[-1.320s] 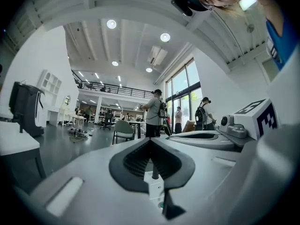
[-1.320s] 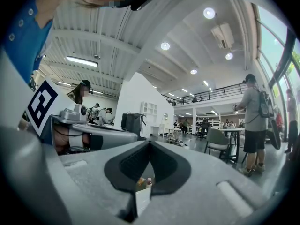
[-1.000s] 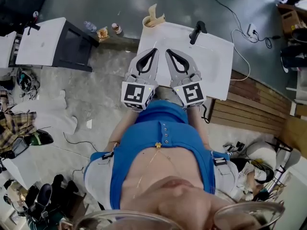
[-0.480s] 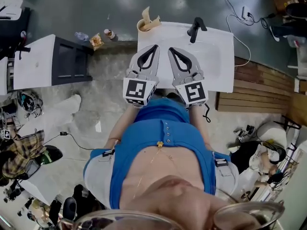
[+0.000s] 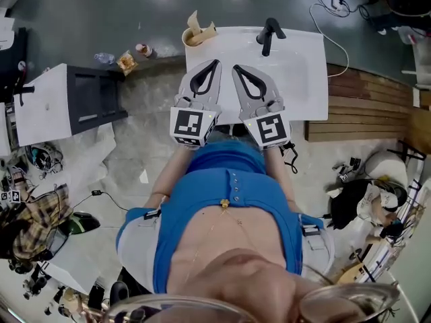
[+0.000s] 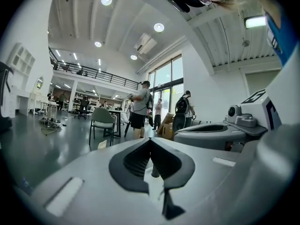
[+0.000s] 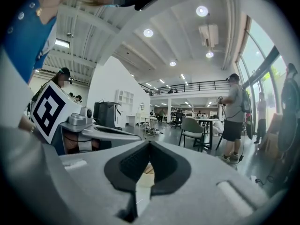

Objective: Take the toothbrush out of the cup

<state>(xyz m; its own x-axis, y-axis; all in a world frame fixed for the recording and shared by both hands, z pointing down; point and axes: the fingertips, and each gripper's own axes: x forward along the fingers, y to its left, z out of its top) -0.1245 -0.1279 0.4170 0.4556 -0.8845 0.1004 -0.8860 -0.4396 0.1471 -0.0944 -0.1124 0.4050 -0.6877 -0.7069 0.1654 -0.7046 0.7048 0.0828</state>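
A tan cup (image 5: 194, 38) stands on the far left corner of the white basin top (image 5: 303, 66), with a pale toothbrush handle (image 5: 194, 20) sticking up out of it. My left gripper (image 5: 216, 62) is shut and empty, and points over the basin a little to the right of the cup and short of it. My right gripper (image 5: 235, 67) lies beside it, also shut with nothing in it. In the left gripper view the jaws (image 6: 150, 140) meet along one line. In the right gripper view the cup (image 7: 147, 170) shows low down, behind the closed jaws (image 7: 150, 143).
A black faucet (image 5: 268, 33) rises at the basin's far edge, just right of both grippers. A black and white cabinet (image 5: 74, 96) stands to the left, small bottles (image 5: 126, 60) sit on the floor, wooden decking (image 5: 367, 103) lies to the right. People (image 6: 139, 108) stand far off.
Both grippers have moved forward over the basin top, closer to the cup and the faucet. Their jaws stayed shut and empty.
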